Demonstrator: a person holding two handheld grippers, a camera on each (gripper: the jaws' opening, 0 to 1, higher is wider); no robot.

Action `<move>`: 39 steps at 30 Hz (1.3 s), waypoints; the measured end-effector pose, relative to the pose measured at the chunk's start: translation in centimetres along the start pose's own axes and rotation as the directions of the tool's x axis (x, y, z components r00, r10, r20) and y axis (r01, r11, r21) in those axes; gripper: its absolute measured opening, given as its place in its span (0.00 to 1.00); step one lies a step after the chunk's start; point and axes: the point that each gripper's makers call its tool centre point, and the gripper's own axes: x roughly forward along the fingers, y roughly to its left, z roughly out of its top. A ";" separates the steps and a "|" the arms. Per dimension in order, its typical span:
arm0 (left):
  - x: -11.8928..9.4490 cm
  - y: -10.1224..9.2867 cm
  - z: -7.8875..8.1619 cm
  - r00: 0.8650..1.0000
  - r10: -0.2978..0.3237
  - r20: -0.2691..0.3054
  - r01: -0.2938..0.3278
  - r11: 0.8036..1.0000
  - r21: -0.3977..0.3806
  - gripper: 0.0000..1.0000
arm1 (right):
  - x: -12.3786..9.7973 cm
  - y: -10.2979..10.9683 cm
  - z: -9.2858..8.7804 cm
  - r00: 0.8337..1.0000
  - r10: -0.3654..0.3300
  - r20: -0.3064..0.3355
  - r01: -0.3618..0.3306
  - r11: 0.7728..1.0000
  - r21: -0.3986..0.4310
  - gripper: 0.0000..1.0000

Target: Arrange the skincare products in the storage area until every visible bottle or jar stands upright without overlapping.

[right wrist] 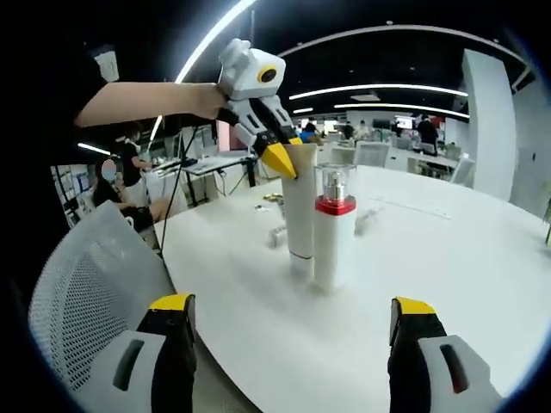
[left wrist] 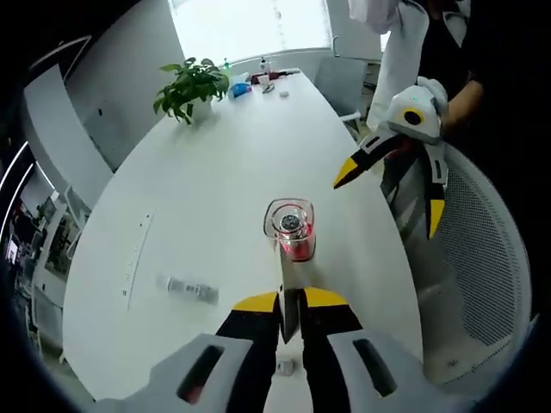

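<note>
Closest to the lens in the left gripper view, the left gripper (left wrist: pixel 291 303) has its yellow-tipped jaws clenched on the top end of a white tube (left wrist: pixel 290 292), which stands upright on the white table (left wrist: pixel 215 189); seen from the right gripper view, the same gripper (right wrist: pixel 284 162) pinches that tube (right wrist: pixel 300 215) at its flat upper edge. Touching the tube, or so near I cannot tell them apart, stands a pump bottle (right wrist: pixel 335 228) with a white body, red collar and clear cap, also upright; from above its cap (left wrist: pixel 289 222) shows as a clear square just beyond the tube. The right gripper (right wrist: pixel 293 314) hangs short of the bottle with its jaws released and spread wide, nothing between them; it appears in the left gripper view (left wrist: pixel 392 194) off the table's edge, over a white mesh chair (left wrist: pixel 482 258). Farther from the bottle, a small clear tube (left wrist: pixel 191 289) lies flat on the table, and a potted plant (left wrist: pixel 191 86) sits well apart at the far end.
</note>
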 end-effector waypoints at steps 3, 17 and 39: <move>-0.1 0.0 -0.1 1.000 -0.002 -0.001 0.002 1.000 -0.002 0.16 | -0.1 0.0 -0.1 1.000 -0.006 -0.002 0.006 1.000 -0.003 0.99; -0.7 -0.3 -1.4 1.000 0.001 -0.005 -0.002 0.998 -0.066 0.45 | 0.0 0.1 -0.7 1.000 0.000 -0.022 -0.001 1.000 -0.009 0.98; -3.7 -4.2 -5.3 0.984 0.142 0.107 -0.084 0.902 -0.424 0.86 | 0.1 0.1 -1.1 0.999 -0.001 -0.040 0.000 1.000 -0.006 0.94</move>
